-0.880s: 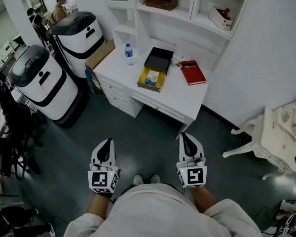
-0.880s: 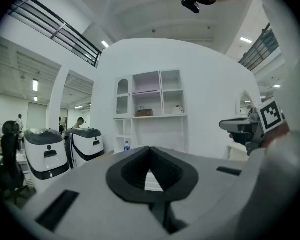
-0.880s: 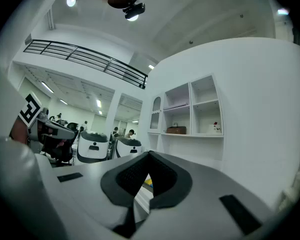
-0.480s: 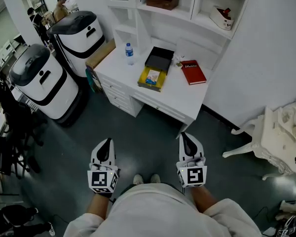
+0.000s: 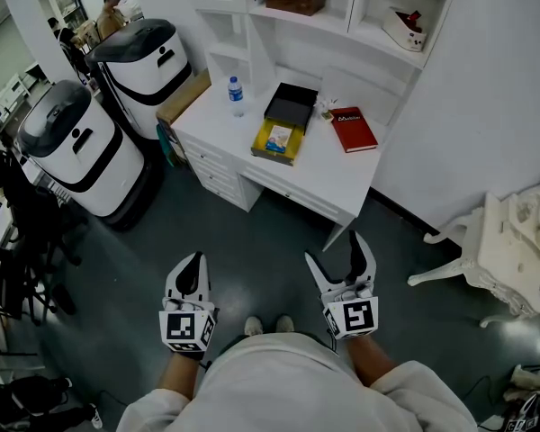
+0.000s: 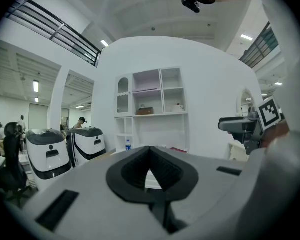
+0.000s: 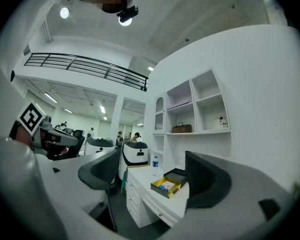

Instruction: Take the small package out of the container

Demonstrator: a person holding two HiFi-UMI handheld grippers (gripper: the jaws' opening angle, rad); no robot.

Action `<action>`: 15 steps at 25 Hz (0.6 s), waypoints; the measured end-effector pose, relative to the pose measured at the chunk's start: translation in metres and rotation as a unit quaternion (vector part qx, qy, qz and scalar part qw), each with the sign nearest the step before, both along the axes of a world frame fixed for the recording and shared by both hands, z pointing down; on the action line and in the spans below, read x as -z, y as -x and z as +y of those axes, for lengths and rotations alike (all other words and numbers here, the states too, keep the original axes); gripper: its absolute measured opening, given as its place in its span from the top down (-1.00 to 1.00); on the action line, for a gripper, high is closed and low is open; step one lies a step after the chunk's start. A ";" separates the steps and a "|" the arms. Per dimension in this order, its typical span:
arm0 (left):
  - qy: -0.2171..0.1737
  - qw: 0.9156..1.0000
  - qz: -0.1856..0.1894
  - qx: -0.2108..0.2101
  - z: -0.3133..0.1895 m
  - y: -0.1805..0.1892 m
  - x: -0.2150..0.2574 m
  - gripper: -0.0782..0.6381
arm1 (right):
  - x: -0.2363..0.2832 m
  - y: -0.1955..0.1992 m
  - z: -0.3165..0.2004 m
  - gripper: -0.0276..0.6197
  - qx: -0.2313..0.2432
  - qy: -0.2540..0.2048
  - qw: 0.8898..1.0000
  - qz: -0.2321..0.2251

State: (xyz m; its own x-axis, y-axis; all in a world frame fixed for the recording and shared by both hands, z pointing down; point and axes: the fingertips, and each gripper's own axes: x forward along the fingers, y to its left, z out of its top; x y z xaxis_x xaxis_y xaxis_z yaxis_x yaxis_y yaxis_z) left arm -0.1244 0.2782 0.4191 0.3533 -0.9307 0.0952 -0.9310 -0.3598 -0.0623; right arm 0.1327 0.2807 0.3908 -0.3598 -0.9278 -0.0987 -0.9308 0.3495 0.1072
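On the far desk (image 5: 328, 178), the small package (image 5: 277, 139) lay inside the yellow container (image 5: 292, 150). Nearer, left tool (image 5: 193, 261) jaws pressed together, empty; right tool (image 5: 335, 250) jaws spread wide, empty. Both were well apart from the desk.

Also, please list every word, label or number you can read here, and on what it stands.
No text here can be read.
Red book: white title on the cover, too small.
Water bottle: label blurred.
Small package in the yellow container: print too small.
Marker cubes: black-and-white patterns only, no letters.
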 end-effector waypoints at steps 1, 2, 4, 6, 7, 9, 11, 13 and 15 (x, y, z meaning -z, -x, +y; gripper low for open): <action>0.000 1.000 -0.001 0.001 -0.001 -0.001 0.000 0.76 | 0.000 -0.001 -0.001 -0.34 0.000 -0.001 1.000 0.002; 0.000 1.000 -0.002 0.001 -0.001 -0.002 0.000 0.76 | 0.000 -0.002 -0.001 -0.37 -0.001 -0.003 1.000 0.003; -0.002 1.000 -0.004 0.003 -0.002 -0.004 -0.001 0.76 | -0.001 -0.004 -0.002 -0.39 0.001 -0.007 1.000 0.005; -0.002 1.000 -0.005 0.005 -0.003 -0.007 -0.001 0.76 | -0.003 -0.007 -0.003 -0.39 0.006 -0.006 1.000 0.003; -0.003 1.000 -0.005 0.006 -0.003 -0.008 -0.001 0.76 | -0.003 -0.008 -0.004 -0.39 0.009 -0.005 1.000 0.002; -0.003 1.000 -0.007 0.008 -0.002 -0.011 -0.001 0.76 | -0.003 -0.011 -0.007 -0.39 0.013 -0.005 1.000 0.002; -0.001 1.000 -0.009 0.011 -0.002 -0.013 -0.004 0.76 | -0.005 -0.013 -0.011 -0.39 0.017 -0.005 1.000 0.003; 0.005 1.000 -0.011 0.017 -0.002 -0.013 -0.010 0.76 | -0.009 -0.015 -0.014 -0.39 0.021 -0.003 1.000 0.003; 0.012 1.000 -0.012 0.023 -0.003 -0.010 -0.015 0.76 | -0.013 -0.014 -0.018 -0.39 0.024 0.003 1.000 0.004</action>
State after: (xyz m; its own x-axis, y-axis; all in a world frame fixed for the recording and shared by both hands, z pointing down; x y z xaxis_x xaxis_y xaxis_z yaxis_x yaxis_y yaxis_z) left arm -0.1147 0.2747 0.4345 0.3078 -0.9432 0.1247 -0.9448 -0.3185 -0.0769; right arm 0.1468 0.2629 0.4043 -0.4046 -0.9099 -0.0909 -0.9120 0.3943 0.1128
